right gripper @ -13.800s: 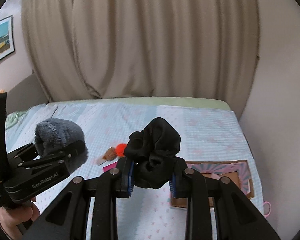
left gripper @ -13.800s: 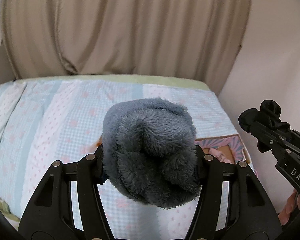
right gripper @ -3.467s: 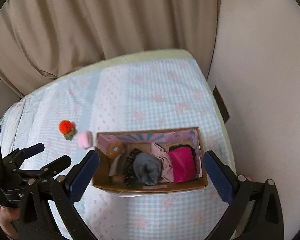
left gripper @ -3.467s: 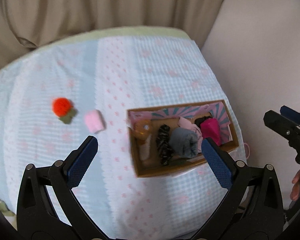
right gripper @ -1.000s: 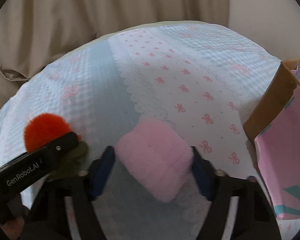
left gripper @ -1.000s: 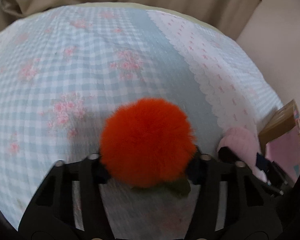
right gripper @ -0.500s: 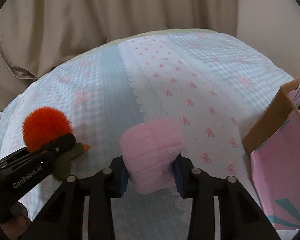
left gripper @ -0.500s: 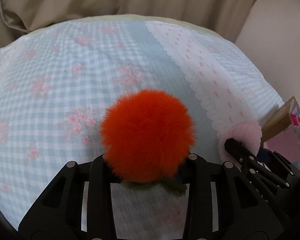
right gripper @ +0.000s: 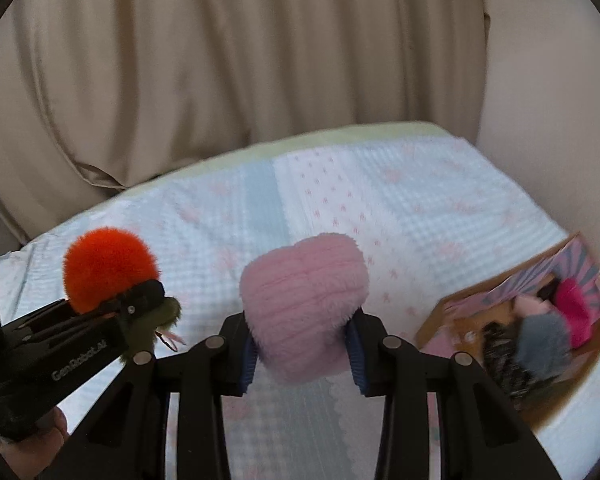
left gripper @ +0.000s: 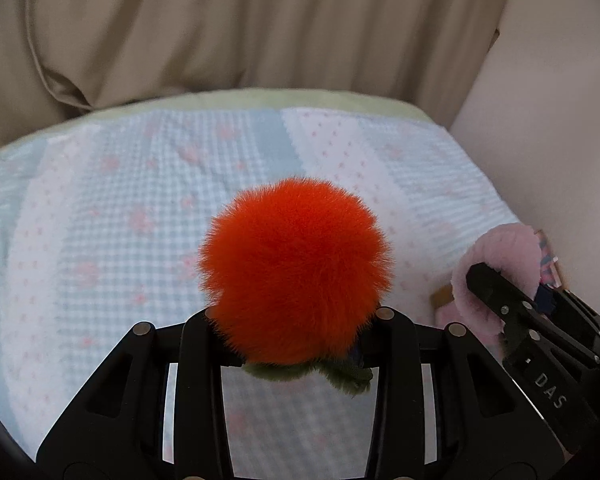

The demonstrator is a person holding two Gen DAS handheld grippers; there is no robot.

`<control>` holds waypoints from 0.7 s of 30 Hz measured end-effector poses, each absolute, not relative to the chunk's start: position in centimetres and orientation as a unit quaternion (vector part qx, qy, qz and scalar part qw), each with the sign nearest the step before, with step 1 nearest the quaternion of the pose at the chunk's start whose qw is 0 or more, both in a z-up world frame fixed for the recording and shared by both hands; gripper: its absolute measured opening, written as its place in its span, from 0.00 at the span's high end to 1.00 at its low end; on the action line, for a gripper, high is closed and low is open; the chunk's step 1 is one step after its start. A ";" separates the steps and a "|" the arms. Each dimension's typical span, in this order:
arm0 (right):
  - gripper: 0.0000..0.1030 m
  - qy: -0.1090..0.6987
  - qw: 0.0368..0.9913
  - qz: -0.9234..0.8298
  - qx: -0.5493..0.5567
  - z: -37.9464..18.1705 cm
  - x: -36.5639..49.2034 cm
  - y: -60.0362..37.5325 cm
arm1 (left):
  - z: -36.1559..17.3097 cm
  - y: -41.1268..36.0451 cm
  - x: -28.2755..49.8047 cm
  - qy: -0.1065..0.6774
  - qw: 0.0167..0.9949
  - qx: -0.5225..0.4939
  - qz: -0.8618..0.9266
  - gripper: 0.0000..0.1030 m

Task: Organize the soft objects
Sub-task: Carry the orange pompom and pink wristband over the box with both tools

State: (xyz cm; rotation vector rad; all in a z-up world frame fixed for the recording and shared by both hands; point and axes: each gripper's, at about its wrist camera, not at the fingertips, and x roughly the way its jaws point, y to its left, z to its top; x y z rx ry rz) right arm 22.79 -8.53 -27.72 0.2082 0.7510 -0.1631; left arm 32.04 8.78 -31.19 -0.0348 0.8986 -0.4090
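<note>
While both pieces hang clear of the bed [right gripper: 440, 208], I judge the job nearly finished; my left tool [left gripper: 296, 320] is pinched on the orange pom-pom [left gripper: 296, 268], whose green felt leaf pokes out beneath it, and my right tool [right gripper: 302, 344] is squeezed on the pink fluffy piece [right gripper: 304, 304], its blue pads pressed into the pile on either side; both are lifted off the quilt and neither is over the cardboard box [right gripper: 440, 320] yet. That box sits low on the right of the right wrist view, near the wall-side edge of the bed; inside it I can make out a grey fuzzy item [right gripper: 544, 344], a magenta one [right gripper: 576, 308] and something dark and striped, though blur hides the rest. What remains, as I read it, is carrying these two across and dropping them in; I see no other loose soft thing on the quilt from here. The surface is a quilted bedspread in pale blue gingham and white panels with small pink prints; it looks yielding. Behind hangs a beige curtain [left gripper: 260, 28] in heavy folds; a plain cream wall [left gripper: 560, 120] closes the right side.
</note>
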 end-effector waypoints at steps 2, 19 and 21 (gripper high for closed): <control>0.66 0.362 0.925 -0.070 0.096 -24.8 21.3 -8.9 | -28.4 8.5 30.7 0.428 0.884 -0.018 -0.190 0.69; 0.66 0.349 0.934 -0.015 0.069 -12.5 9.8 -21.0 | -13.3 -1.2 17.1 0.403 0.898 -0.041 -0.173 0.69; 0.66 0.347 0.936 -0.017 0.063 -12.3 9.3 -23.0 | -13.2 -4.0 16.3 0.402 0.897 -0.040 -0.178 0.69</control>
